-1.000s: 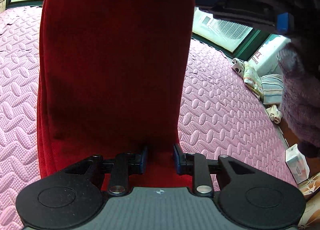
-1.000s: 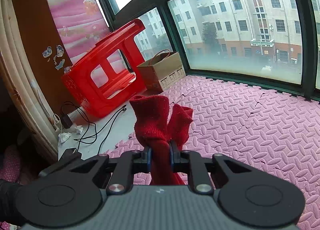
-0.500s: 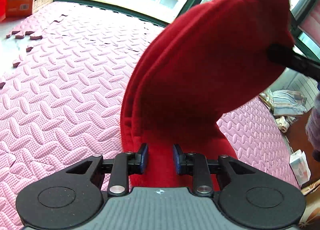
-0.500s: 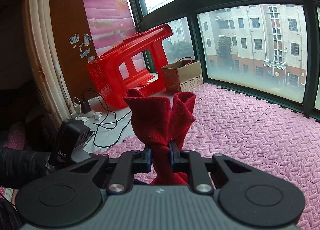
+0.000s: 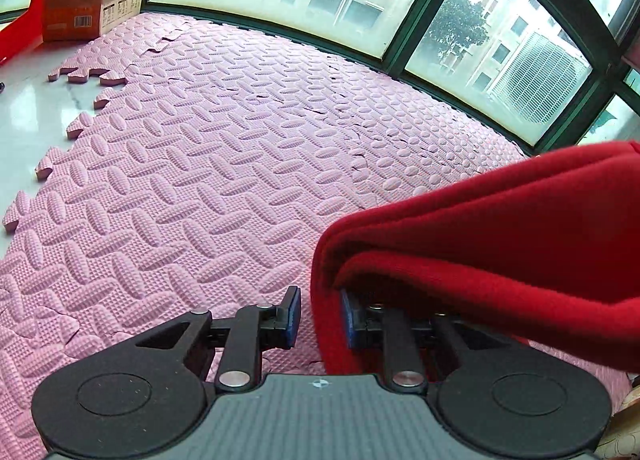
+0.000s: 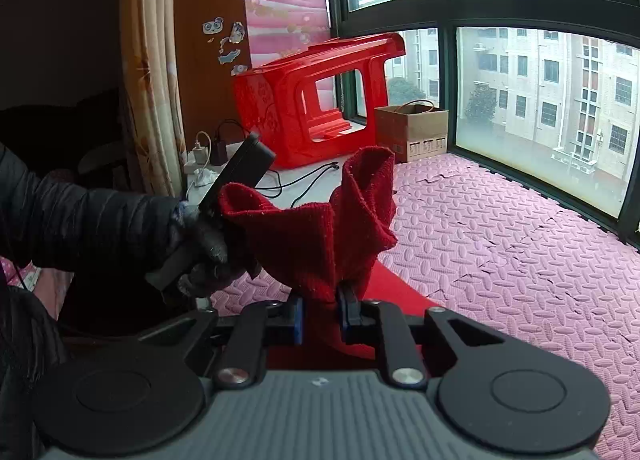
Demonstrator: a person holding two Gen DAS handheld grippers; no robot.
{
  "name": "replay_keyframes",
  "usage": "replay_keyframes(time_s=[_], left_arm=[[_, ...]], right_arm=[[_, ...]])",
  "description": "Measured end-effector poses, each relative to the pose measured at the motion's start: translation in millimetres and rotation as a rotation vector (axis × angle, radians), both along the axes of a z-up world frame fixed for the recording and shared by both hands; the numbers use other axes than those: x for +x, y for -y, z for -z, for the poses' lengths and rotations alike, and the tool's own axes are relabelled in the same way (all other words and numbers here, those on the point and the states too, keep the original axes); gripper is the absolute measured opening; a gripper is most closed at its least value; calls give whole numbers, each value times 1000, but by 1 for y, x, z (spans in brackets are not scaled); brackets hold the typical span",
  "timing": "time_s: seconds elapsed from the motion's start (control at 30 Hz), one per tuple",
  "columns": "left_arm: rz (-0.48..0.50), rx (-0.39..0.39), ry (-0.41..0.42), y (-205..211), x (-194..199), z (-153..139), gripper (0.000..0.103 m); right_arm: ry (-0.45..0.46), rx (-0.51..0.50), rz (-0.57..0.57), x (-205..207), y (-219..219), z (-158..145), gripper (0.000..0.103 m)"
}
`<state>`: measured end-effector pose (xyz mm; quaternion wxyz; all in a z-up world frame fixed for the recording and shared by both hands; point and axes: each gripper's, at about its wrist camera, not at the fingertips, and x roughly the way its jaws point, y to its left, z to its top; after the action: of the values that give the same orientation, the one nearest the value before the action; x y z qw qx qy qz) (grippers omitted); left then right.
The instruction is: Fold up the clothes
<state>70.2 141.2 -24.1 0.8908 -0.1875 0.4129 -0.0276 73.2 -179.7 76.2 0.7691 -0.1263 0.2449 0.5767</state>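
- The right gripper point(image 6: 320, 314) is pinched on a bunched corner of the soft red knitted garment point(image 6: 316, 236); the cloth fans up above its black fingers with blue pads point(image 6: 297, 320) in two floppy lobes, and more red cloth runs down beneath the tool toward the pink embossed foam floor mat point(image 6: 520, 260);
- The left gripper point(image 5: 318, 318) has its jaws spread, with a gap of mat showing beside the left pad; a folded edge of the red knitted garment point(image 5: 500, 244) hangs down between the fingers, lying against the right-hand one and draped over that side of the tool; I judge it is not clamped;
- In the right wrist view a dark-gloved hand point(image 6: 204, 256) holds a black handle beside the raised cloth; this appears to be the person's left hand on the other tool;
- Handling, as a judgement: the fabric looks thick, limp and fuzzy, light enough to lift from one corner, not slippery and not fragile; it will sag and double over wherever it is unsupported;
- Where to take hold: a hem or corner, through all layers at once, with the two grips well apart along one edge so the fold falls straight.
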Motion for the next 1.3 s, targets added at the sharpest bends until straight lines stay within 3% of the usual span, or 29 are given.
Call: replay_keyframes(time_s=[0.27,0.53,0.7,0.8,0.93,1.0,1.2,1.27,1.3], left_arm=[[5,-3,26,-8,-24,-13,23],[20,13,115,-6,-47,-50,23],[124,17,179,18,-54,-73,23],[175,11,192,31,-57,-77,24],[197,1,185,40,-59,-76,24],[203,-2,175,41,-61,-73,24],[171,-24,152,38,-69,-72,26],[163,-16,144,40,-73,-74,32],[161,-15,140,41,-75,-75,34]], right_arm=[[140,-166,-104,-47,1,29,16],[112,-286,-178,-66,9,42,26],[73,-258,-118,-58,14,28,26],[96,-231,-103,-57,8,20,28],[47,-166,-107,-50,1,10,35],[88,-174,-108,-51,0,4,46],[110,-220,-122,-57,-20,14,44],[105,-239,-114,-56,-27,23,43],[101,-250,-109,-56,-30,26,37]])
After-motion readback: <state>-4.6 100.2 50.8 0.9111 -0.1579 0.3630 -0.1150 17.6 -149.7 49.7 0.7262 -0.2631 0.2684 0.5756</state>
